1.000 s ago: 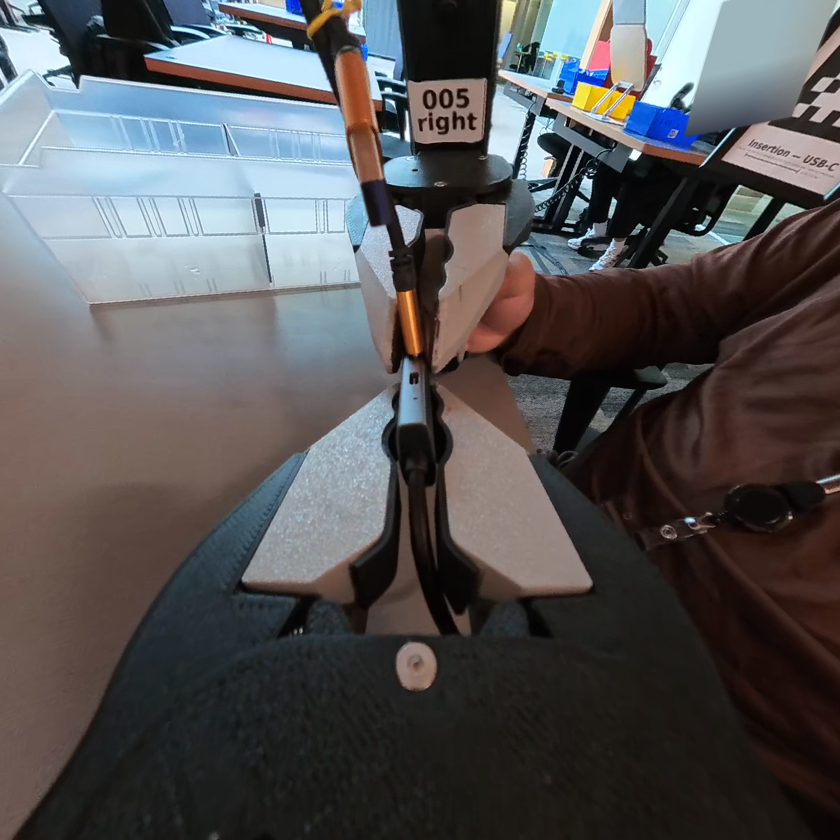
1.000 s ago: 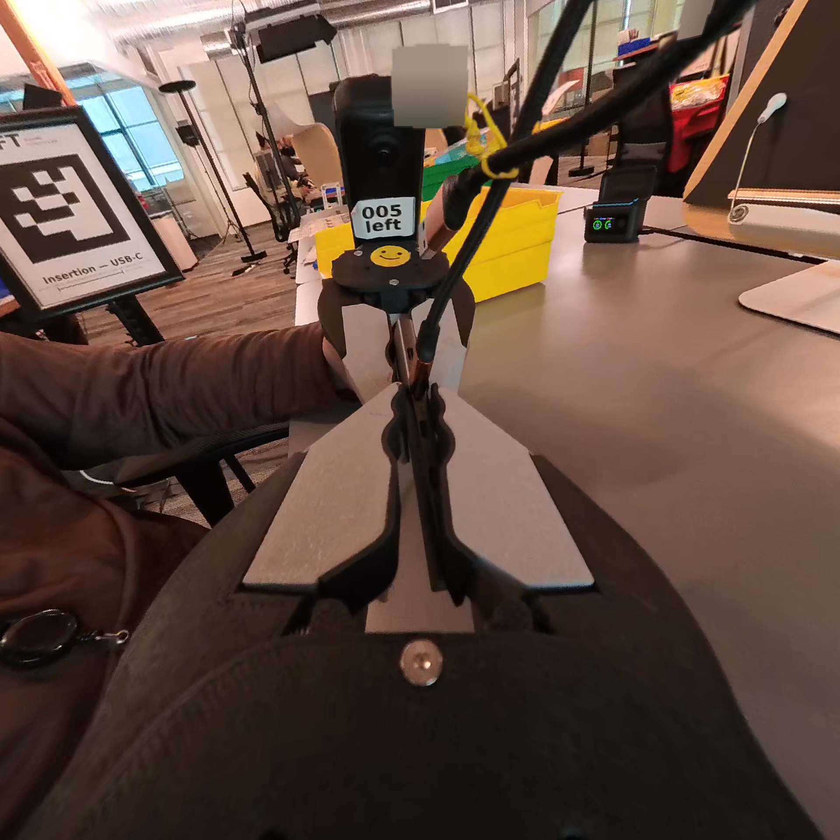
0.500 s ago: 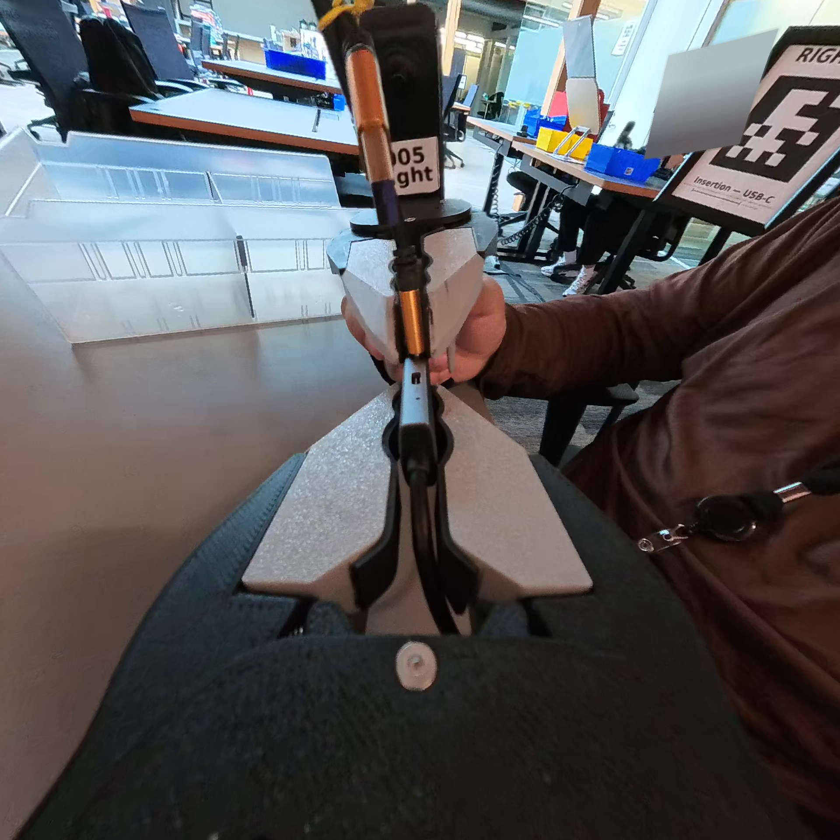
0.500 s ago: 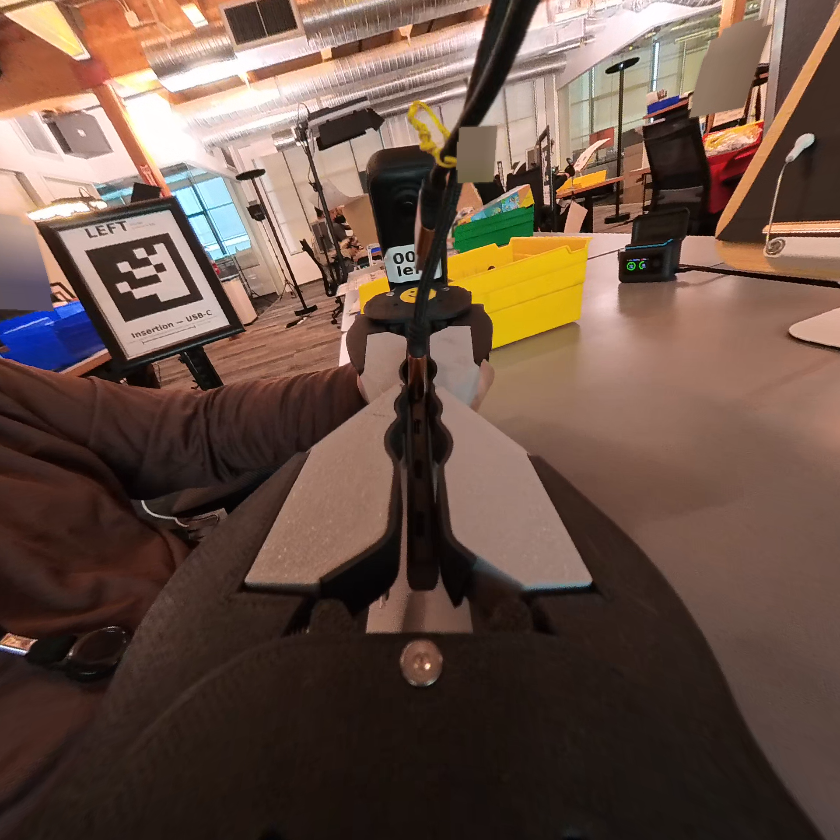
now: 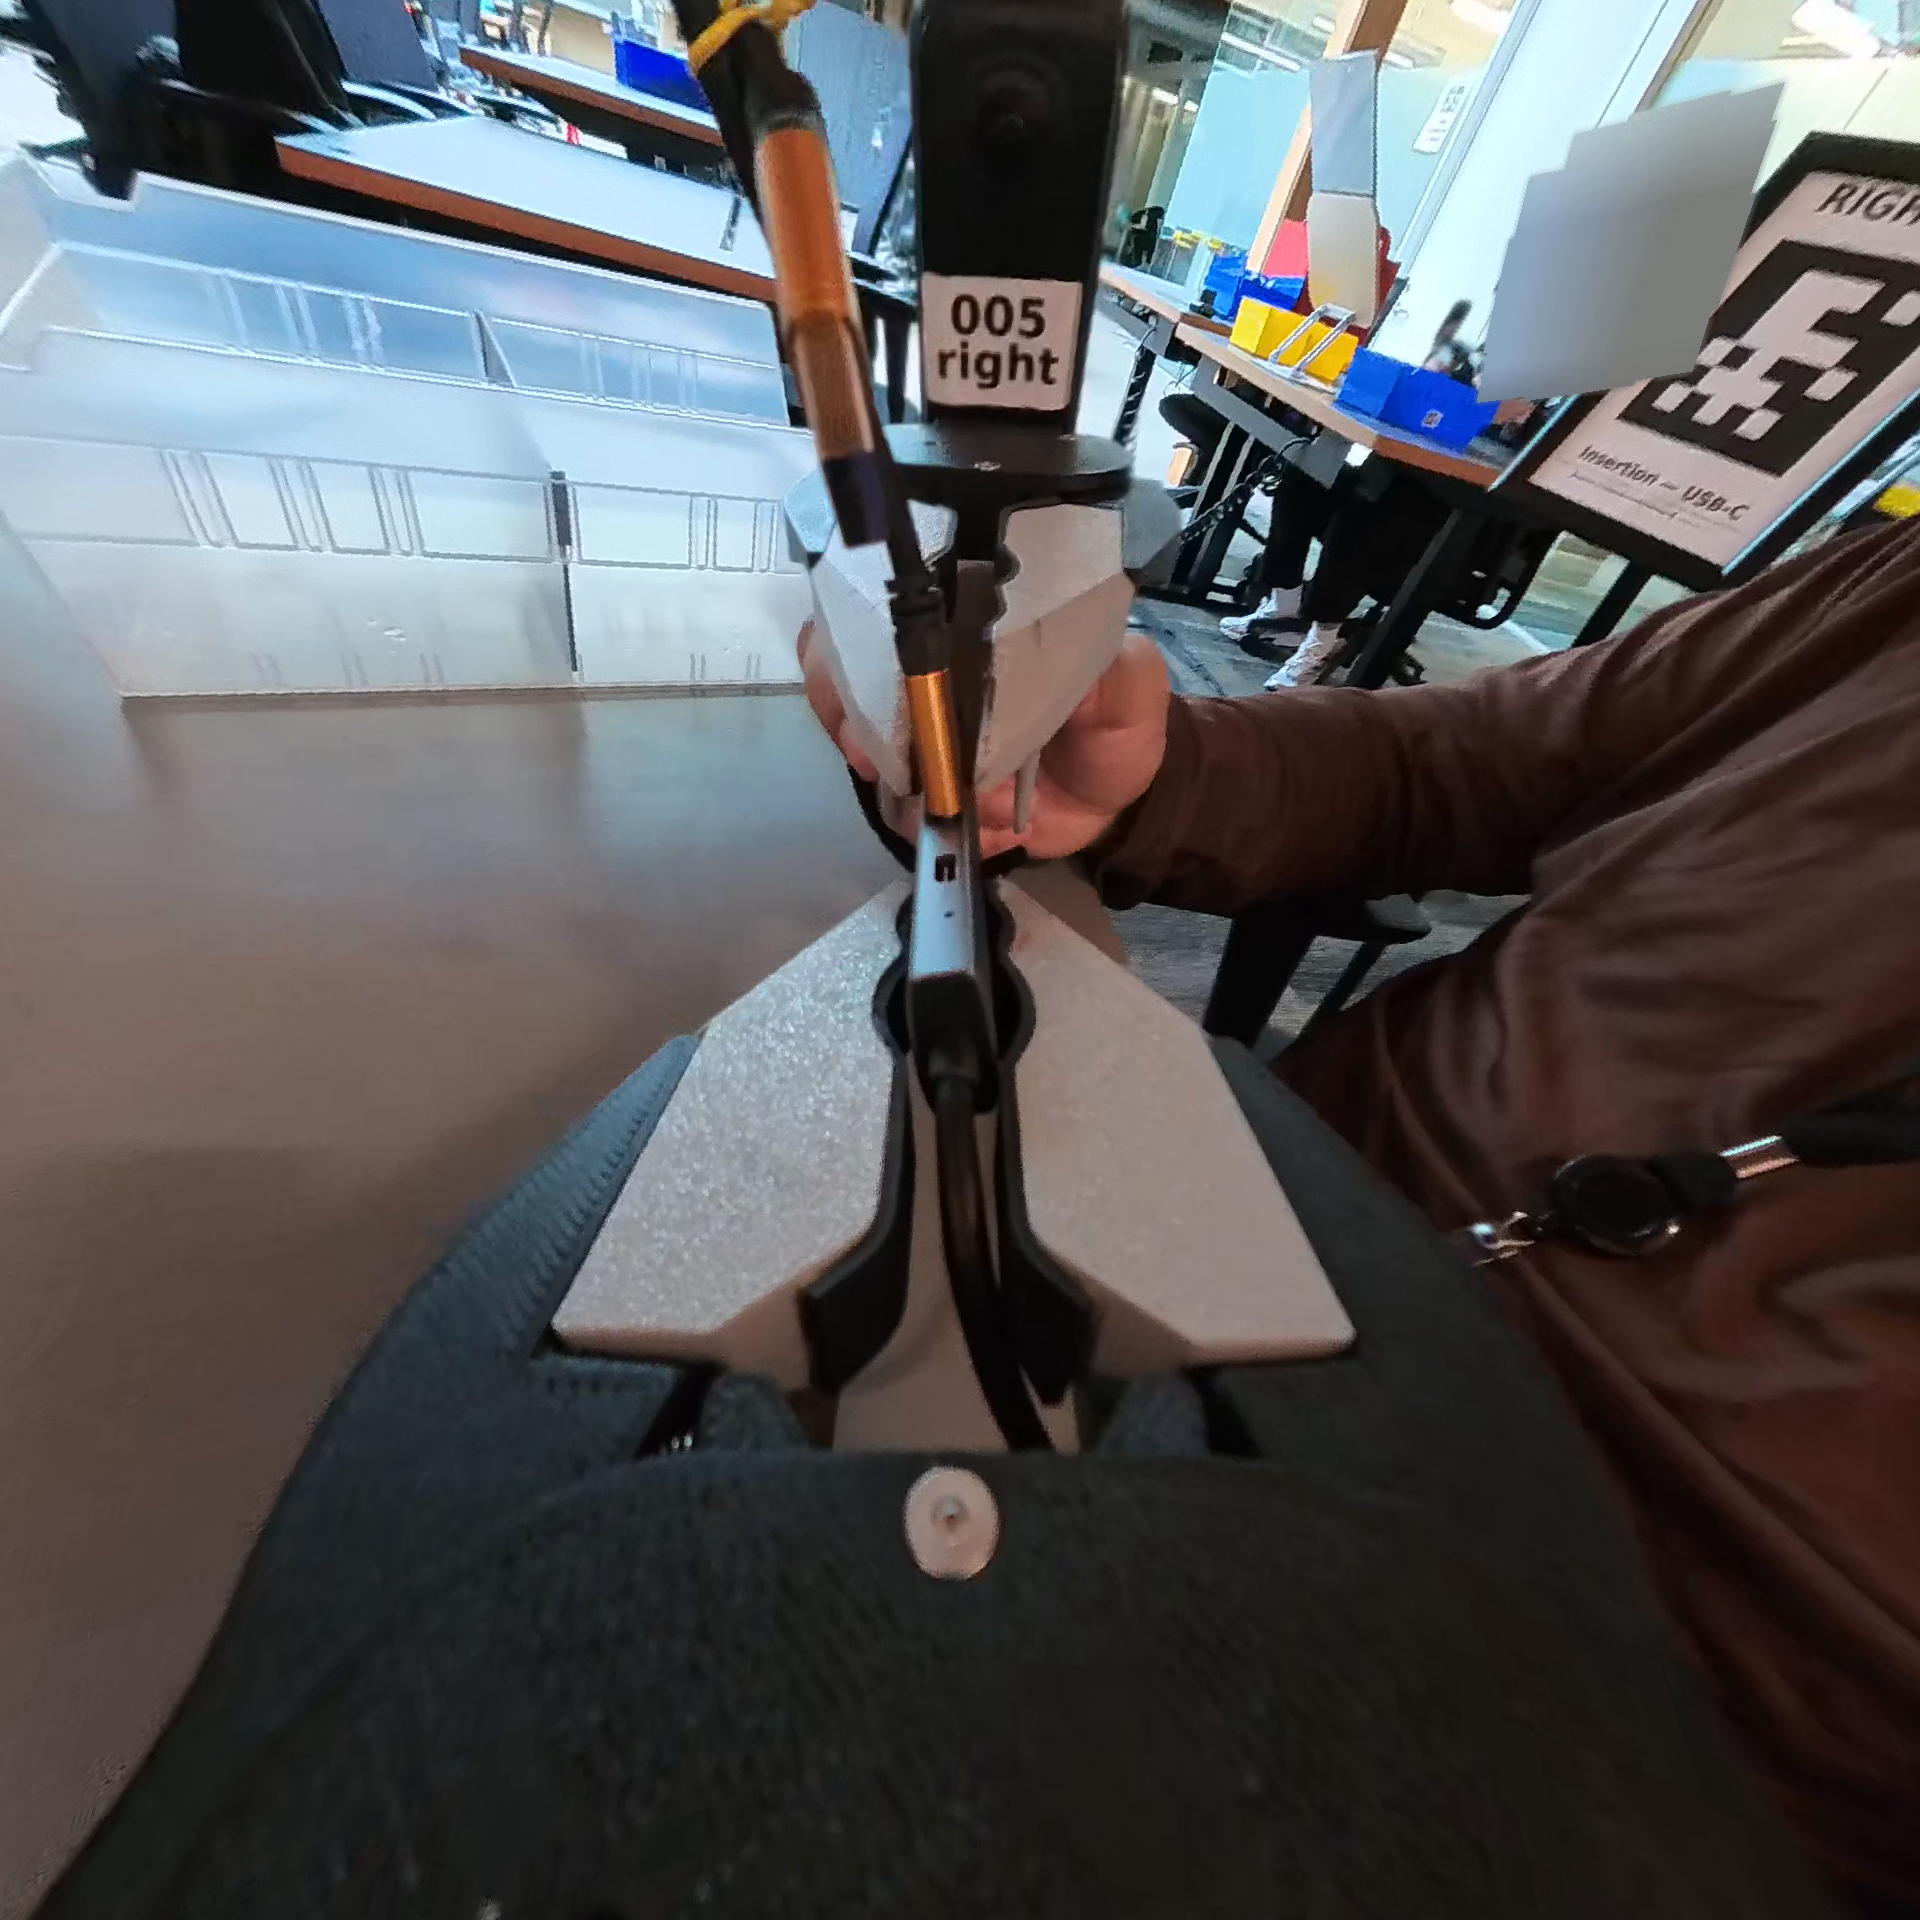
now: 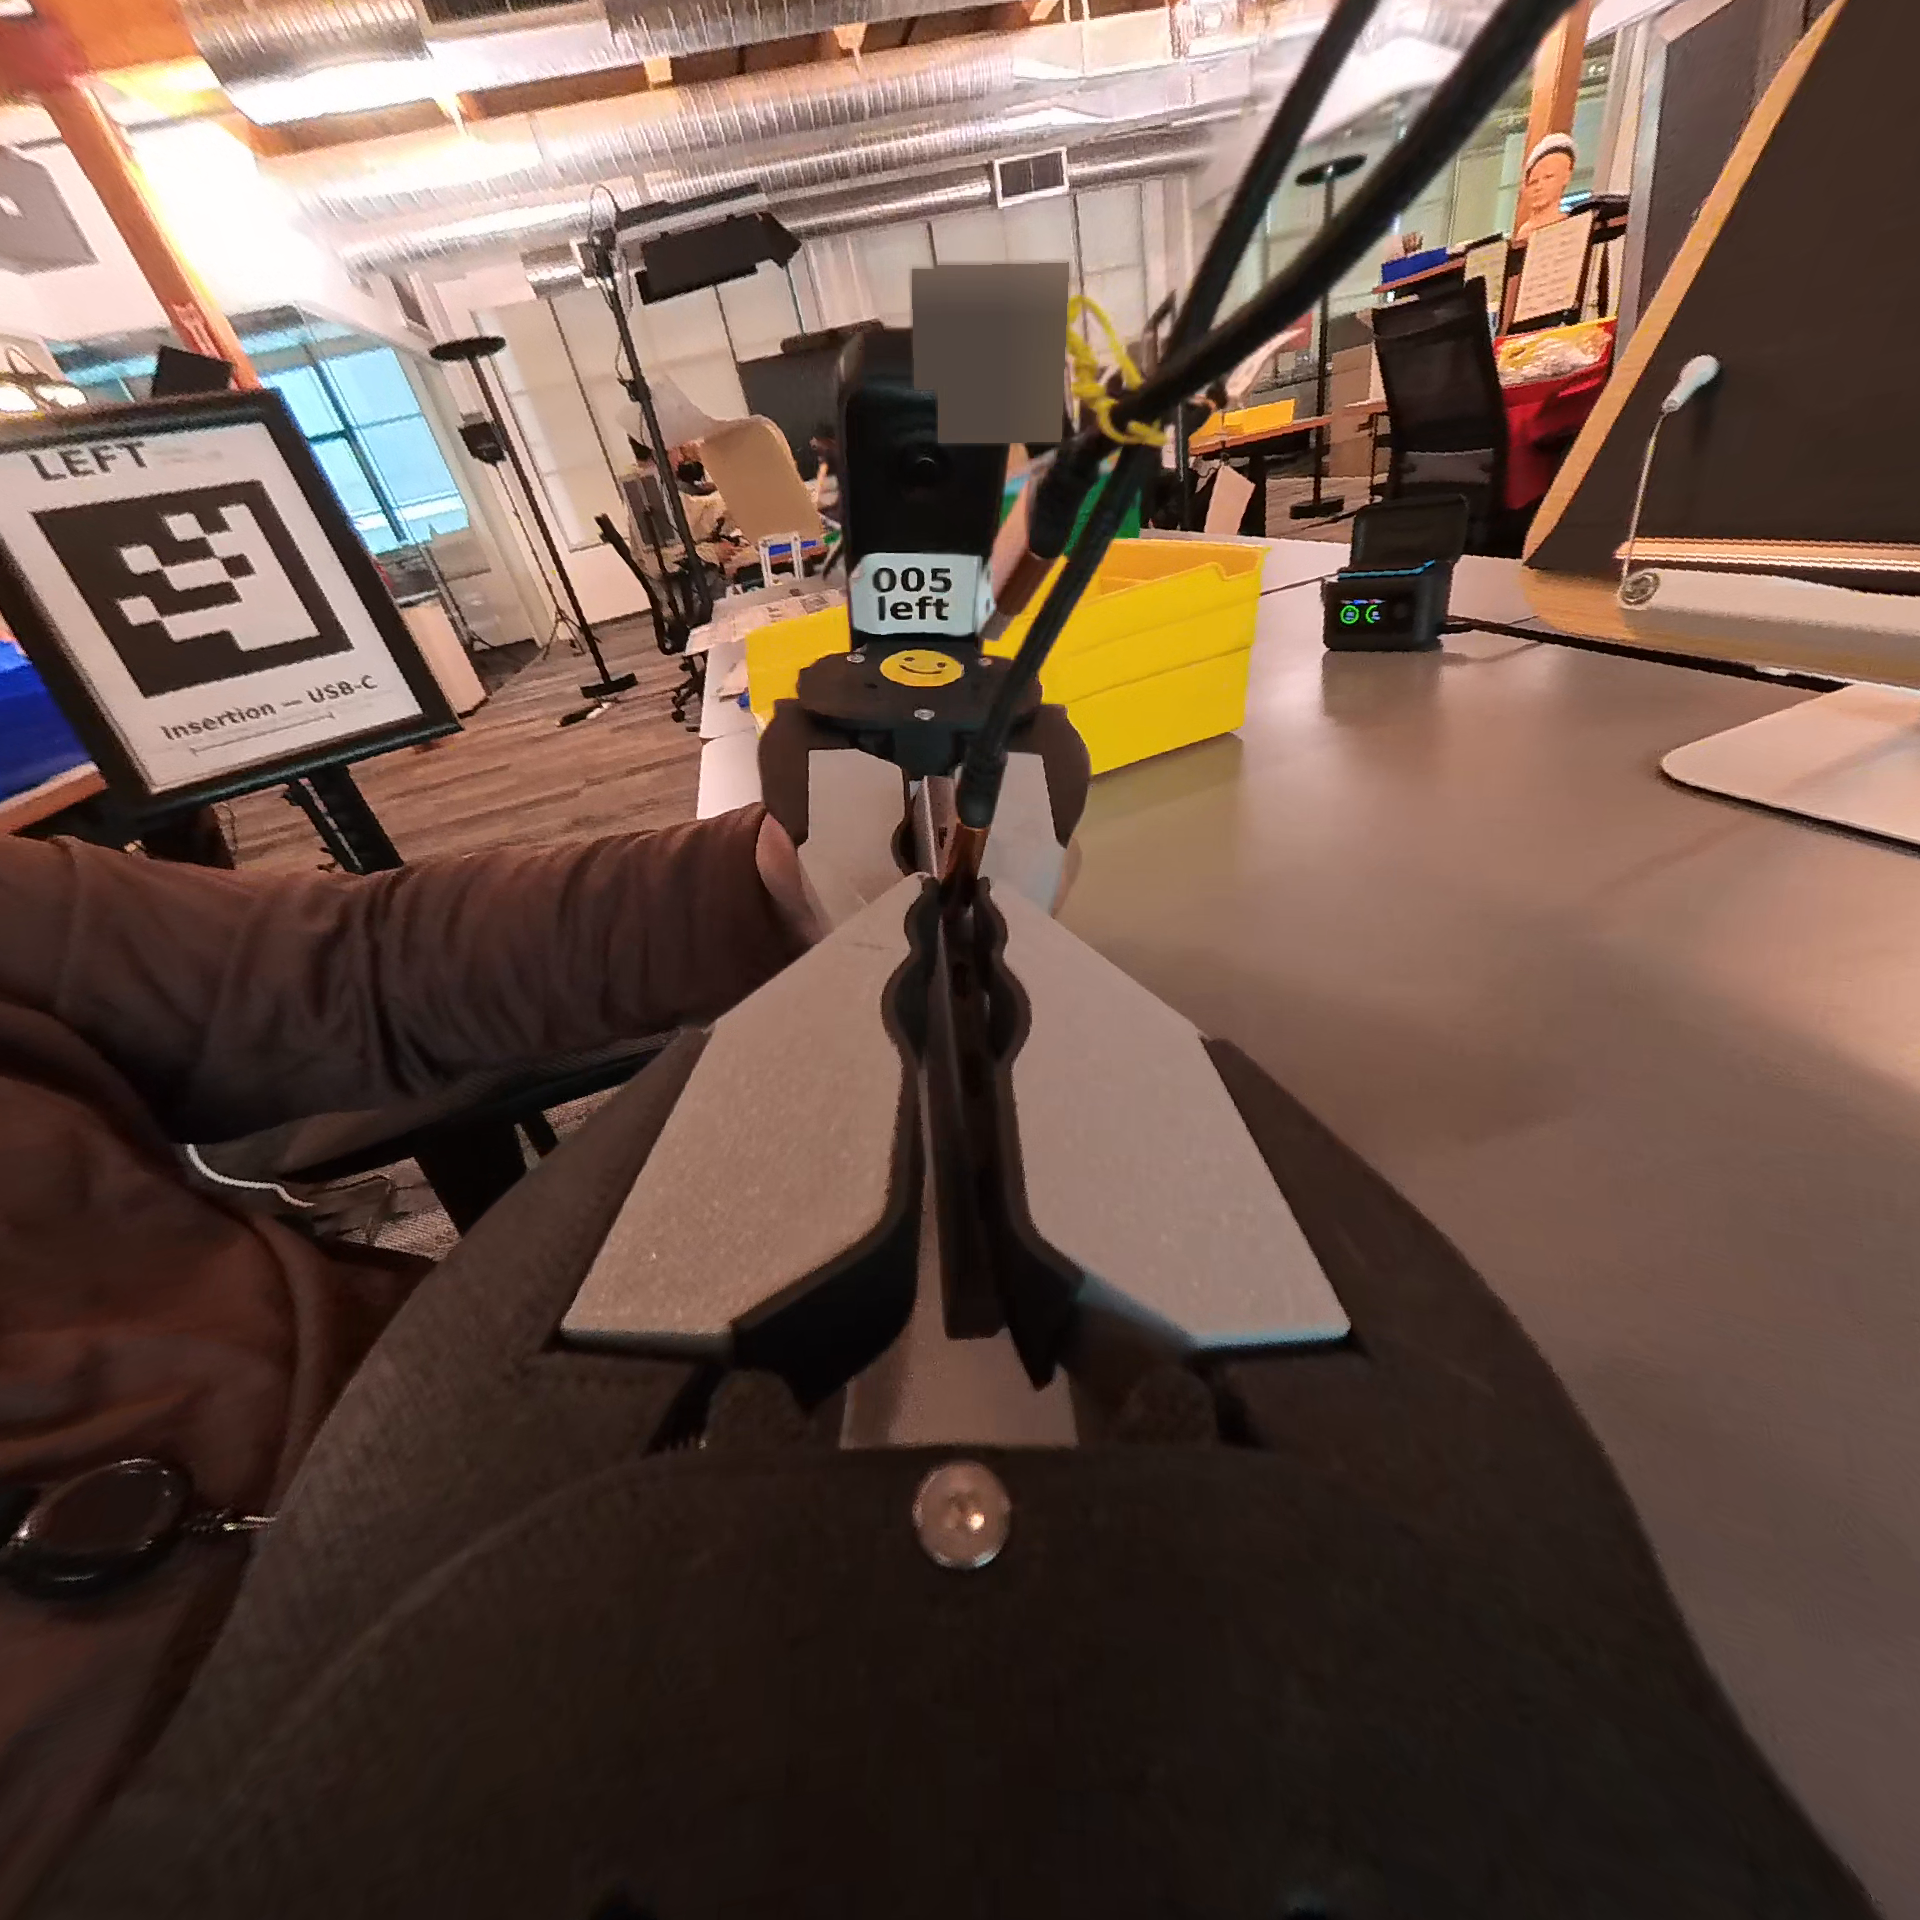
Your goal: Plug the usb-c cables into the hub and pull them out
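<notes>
My left gripper [image 5: 948,894] is shut on a slim grey hub [image 5: 943,930], whose black lead runs back between the fingers. An orange usb-c plug [image 5: 935,748] stands at the hub's far tip, apparently seated in it. My right gripper [image 5: 951,795] faces the left one, tip to tip. In the right wrist view the right gripper [image 6: 954,904] is shut on this plug [image 6: 971,857], and its black cable [image 6: 1091,540] rises up to the right. The left gripper [image 6: 925,831] shows beyond. A second, longer orange connector [image 5: 816,291] hangs loose from the cable bundle.
Both grippers are held above the grey table [image 5: 312,935] near its edge. A clear plastic organiser [image 5: 364,520] stands at the back left. Yellow bins [image 6: 1164,644], a small black device [image 6: 1387,592] and a monitor base [image 6: 1818,758] stand on the table. The person's brown sleeve [image 5: 1558,831] is close by. The grippers are tip to tip, or close to it. Both grippers' tips are roughly 20 cm from the clear plastic organiser [image 5: 364,520].
Both grippers tilted and shifted together, so the backgrounds moved. They stay tip to tip, with the orange plug at the hub's end. Both grips look unchanged.
</notes>
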Action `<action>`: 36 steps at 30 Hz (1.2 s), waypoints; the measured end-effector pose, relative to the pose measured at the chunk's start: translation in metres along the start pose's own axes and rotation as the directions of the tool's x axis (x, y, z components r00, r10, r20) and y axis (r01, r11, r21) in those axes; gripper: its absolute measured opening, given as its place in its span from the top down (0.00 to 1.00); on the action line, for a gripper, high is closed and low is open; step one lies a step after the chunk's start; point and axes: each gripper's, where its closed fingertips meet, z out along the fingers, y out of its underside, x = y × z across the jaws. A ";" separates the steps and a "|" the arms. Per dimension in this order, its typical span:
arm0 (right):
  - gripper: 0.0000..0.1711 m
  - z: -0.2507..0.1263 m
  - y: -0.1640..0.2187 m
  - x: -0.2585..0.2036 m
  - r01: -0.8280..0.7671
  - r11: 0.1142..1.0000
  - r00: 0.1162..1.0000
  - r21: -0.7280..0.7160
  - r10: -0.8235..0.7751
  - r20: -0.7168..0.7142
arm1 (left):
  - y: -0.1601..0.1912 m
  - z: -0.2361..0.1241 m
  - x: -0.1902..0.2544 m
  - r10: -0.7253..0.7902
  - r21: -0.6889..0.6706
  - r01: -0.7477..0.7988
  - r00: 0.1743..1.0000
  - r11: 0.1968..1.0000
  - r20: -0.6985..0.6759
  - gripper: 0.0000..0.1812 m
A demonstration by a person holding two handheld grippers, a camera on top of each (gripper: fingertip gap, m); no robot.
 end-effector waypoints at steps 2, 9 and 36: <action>0.98 -0.001 -0.001 0.000 -0.001 1.000 1.000 0.004 0.001 -0.004 | -0.002 0.001 0.002 -0.016 0.012 0.016 1.000 1.000 -0.016 0.96; 0.98 0.000 -0.001 0.001 -0.009 1.000 1.000 -0.007 0.009 -0.015 | -0.004 0.004 0.003 -0.018 0.040 0.020 0.999 0.999 -0.034 0.94; 0.99 0.002 -0.015 0.018 -0.160 0.978 0.984 0.137 0.169 -0.056 | -0.019 0.006 -0.009 -0.245 0.170 0.249 0.969 0.954 -0.041 0.96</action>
